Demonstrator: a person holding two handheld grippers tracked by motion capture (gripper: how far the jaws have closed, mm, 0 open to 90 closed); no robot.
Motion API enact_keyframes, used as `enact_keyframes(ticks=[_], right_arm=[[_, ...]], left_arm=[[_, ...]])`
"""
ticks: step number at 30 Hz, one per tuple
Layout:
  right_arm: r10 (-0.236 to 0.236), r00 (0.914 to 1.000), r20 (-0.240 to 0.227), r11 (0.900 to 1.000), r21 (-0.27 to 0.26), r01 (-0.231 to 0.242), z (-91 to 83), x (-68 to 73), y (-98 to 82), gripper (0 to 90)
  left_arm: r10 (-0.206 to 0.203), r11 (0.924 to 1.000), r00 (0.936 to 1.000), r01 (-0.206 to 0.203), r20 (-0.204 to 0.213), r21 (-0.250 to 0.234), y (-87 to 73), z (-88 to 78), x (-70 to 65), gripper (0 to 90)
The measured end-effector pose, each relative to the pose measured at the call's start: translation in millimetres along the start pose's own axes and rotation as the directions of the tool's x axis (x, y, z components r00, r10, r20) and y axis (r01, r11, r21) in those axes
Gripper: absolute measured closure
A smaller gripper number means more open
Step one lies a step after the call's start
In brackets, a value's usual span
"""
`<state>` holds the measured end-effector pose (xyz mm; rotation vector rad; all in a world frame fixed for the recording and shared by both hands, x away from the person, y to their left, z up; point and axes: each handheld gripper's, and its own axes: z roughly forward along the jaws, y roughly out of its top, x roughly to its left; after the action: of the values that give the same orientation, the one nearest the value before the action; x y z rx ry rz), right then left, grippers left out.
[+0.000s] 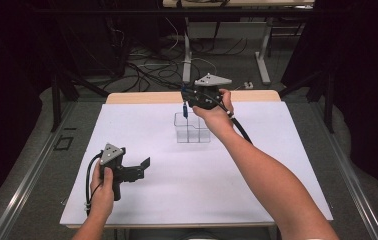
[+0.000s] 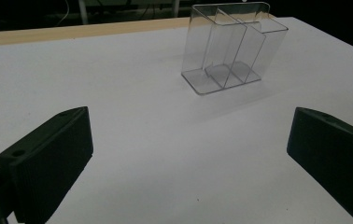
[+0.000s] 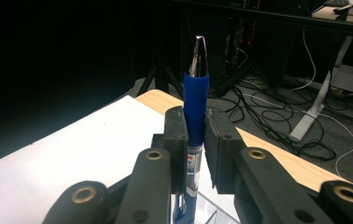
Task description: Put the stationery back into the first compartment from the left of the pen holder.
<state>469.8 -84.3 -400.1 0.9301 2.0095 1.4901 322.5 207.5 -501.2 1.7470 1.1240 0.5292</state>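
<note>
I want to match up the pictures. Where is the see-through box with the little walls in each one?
High view: the clear box stands a bit above the middle of the white table, just under the right gripper.
Left gripper view: upper right of centre, beyond the open fingers.
Right gripper view: a clear corner shows at the bottom edge, below the blue pen.
Shared landmark: the table's wooden far edge.

Pen (image 3: 195, 100): blue grip, silver tip. Holder (image 2: 230, 51): clear. Bench (image 1: 142, 125): white top, tan edge. Tongs (image 3: 196, 149): black.
</note>
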Motion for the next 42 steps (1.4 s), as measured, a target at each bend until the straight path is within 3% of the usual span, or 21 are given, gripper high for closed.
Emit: enact_keyframes(ticks=[18,34,42], right_arm=[[0.023,0.9987,0.044,0.999,0.034,-0.025,20.6,-1.1,-24.0,79.5],[0.012,0.9997,0.022,0.997,0.077,-0.013,31.1,3.2,-40.8,79.5],[0.027,0.9995,0.014,0.994,0.104,-0.029,33.4,3.4,-48.6,79.3]], left_arm=[[0.004,1.0,0.9999,-0.004,0.012,0.002,-2.4,0.4,0.3,0.3],[0.003,1.0,0.9999,-0.003,0.014,0.004,-2.3,0.7,0.5,0.3],[-0.003,1.0,0.9998,0.003,0.019,0.005,-2.3,1.0,0.2,0.3]])
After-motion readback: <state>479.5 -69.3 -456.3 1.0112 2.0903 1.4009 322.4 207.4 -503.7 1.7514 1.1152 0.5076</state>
